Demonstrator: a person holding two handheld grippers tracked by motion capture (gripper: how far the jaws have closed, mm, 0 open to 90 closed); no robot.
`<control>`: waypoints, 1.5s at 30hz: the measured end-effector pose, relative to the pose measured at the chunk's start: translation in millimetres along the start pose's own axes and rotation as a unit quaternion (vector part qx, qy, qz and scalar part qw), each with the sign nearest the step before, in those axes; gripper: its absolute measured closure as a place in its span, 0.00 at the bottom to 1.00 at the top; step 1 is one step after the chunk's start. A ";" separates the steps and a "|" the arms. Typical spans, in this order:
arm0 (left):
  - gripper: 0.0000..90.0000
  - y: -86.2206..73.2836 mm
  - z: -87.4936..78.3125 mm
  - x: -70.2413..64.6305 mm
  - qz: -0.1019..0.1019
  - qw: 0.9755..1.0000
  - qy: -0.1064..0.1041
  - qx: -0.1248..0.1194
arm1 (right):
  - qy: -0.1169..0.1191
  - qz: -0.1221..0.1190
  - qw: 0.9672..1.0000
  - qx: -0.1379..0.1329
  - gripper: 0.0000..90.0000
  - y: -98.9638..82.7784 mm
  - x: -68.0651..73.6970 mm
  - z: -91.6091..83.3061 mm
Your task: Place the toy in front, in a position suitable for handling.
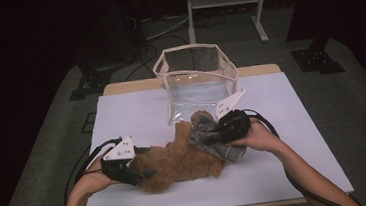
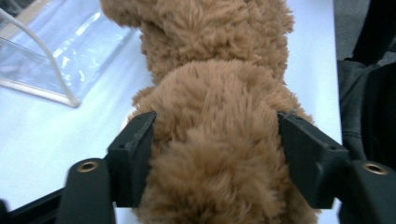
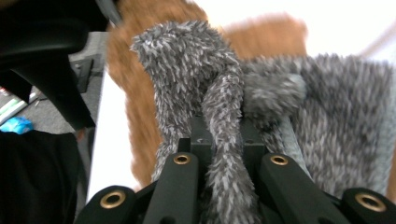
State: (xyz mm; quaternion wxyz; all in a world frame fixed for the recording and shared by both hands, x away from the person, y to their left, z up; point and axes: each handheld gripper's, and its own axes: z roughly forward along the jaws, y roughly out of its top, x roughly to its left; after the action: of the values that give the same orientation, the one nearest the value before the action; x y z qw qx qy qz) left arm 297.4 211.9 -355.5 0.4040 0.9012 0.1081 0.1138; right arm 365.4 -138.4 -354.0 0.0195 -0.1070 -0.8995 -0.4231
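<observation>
A brown plush toy point(image 1: 176, 161) lies on the white table top point(image 1: 298, 123), near its front. My left gripper point(image 1: 146, 161) comes in from the left, and its jaws press the toy's fluffy body point(image 2: 215, 93) from both sides. A grey furry cloth point(image 1: 206, 136) lies over the toy's right end. My right gripper point(image 1: 218, 130) is shut on a fold of this grey cloth point(image 3: 196, 70), which bunches up between the jaws in the right gripper view point(image 3: 224, 140). Brown fur point(image 3: 261, 35) shows behind it.
A clear plastic bag with a cream trim point(image 1: 196, 79) stands open at the back middle of the table, just beyond the toy; its corner point(image 2: 42, 70) shows in the left gripper view. Dark floor, cables and a white stand leg point(image 1: 190, 12) lie beyond.
</observation>
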 end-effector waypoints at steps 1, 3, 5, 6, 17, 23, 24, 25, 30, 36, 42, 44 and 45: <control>0.32 3.9 0.2 0.0 0.006 1.000 0.000 0.000 | 0.004 0.006 1.000 -0.002 0.90 -5.5 -1.4 1.5; 0.31 15.7 5.0 -1.7 0.021 1.000 0.002 0.003 | 0.014 0.014 1.000 -0.012 0.90 -11.3 -1.7 4.1; 0.31 27.1 13.2 -4.9 0.038 0.999 -0.007 0.009 | 0.020 0.014 1.000 -0.019 0.90 -13.2 0.2 6.5; 0.31 30.4 16.9 -6.3 0.045 0.999 -0.014 0.015 | 0.019 0.012 1.000 -0.021 0.90 -13.4 0.8 6.6; 0.38 16.5 28.4 -4.1 0.037 0.998 -0.017 0.052 | 0.015 0.042 0.998 -0.046 0.89 -38.0 -7.7 1.0; 0.41 13.3 27.2 1.6 0.031 0.997 -0.007 0.064 | 0.047 0.021 0.998 -0.035 0.89 -30.2 10.0 14.0; 0.41 12.0 26.3 2.9 0.029 0.998 -0.007 0.063 | 0.051 0.015 0.998 -0.032 0.89 -29.5 13.0 15.7; 0.41 11.6 25.3 3.4 0.028 0.998 -0.010 0.059 | 0.054 0.007 0.998 -0.027 0.89 -28.2 17.7 18.2; 0.41 18.8 23.2 0.5 0.034 0.998 -0.012 0.043 | 0.046 0.011 0.998 -0.031 0.89 -28.5 16.1 19.1; 0.37 39.7 30.2 5.5 0.030 0.999 -0.019 0.030 | 0.047 0.018 0.998 -0.039 0.89 -29.1 12.7 19.6; 0.30 53.4 45.1 16.3 -0.009 0.998 -0.050 0.035 | 0.054 0.008 0.998 -0.034 0.89 -33.4 16.7 19.2; 0.30 56.5 51.0 18.1 -0.012 0.997 -0.056 0.047 | 0.056 0.011 0.998 -0.035 0.89 -34.7 17.8 19.5; 0.30 57.4 53.6 18.2 -0.015 0.997 -0.057 0.052 | 0.055 0.012 0.998 -0.037 0.89 -35.6 17.8 19.4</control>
State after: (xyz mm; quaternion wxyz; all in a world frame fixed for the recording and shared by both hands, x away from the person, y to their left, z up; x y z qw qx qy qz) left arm 336.3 142.1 -344.8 0.3633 0.9244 0.1042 0.0504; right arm 341.6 -142.5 -391.1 0.0699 -0.0949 -0.8797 -0.4606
